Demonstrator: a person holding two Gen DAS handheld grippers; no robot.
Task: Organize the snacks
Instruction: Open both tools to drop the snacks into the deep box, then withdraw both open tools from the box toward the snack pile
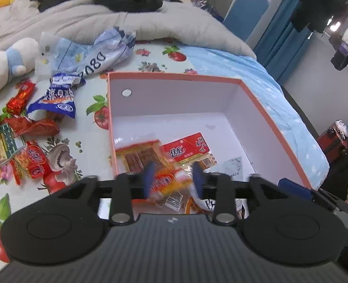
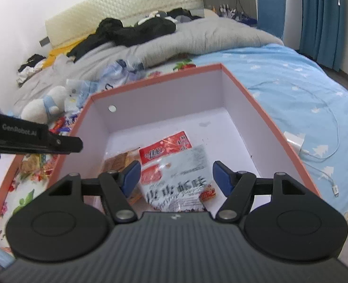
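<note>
An open orange-rimmed box (image 1: 256,99) with a white inside sits on the bed; it also shows in the right wrist view (image 2: 256,89). Inside lie a red snack pack (image 1: 188,149), an orange-edged pack (image 1: 141,155) and a white pack (image 2: 181,179). My left gripper (image 1: 174,178) hangs over the box's near edge, fingers part open around an orange-yellow snack pack (image 1: 167,184); the view is blurred. My right gripper (image 2: 177,175) is open and empty above the white pack. Loose snacks (image 1: 32,127) lie left of the box.
A white plush toy (image 1: 6,61) and blue plastic bags (image 1: 91,54) lie on the flowered cloth beyond the snacks. A grey duvet (image 1: 79,16) with black clothes is behind. A white charger and cable (image 2: 296,141) lie on the blue sheet right of the box.
</note>
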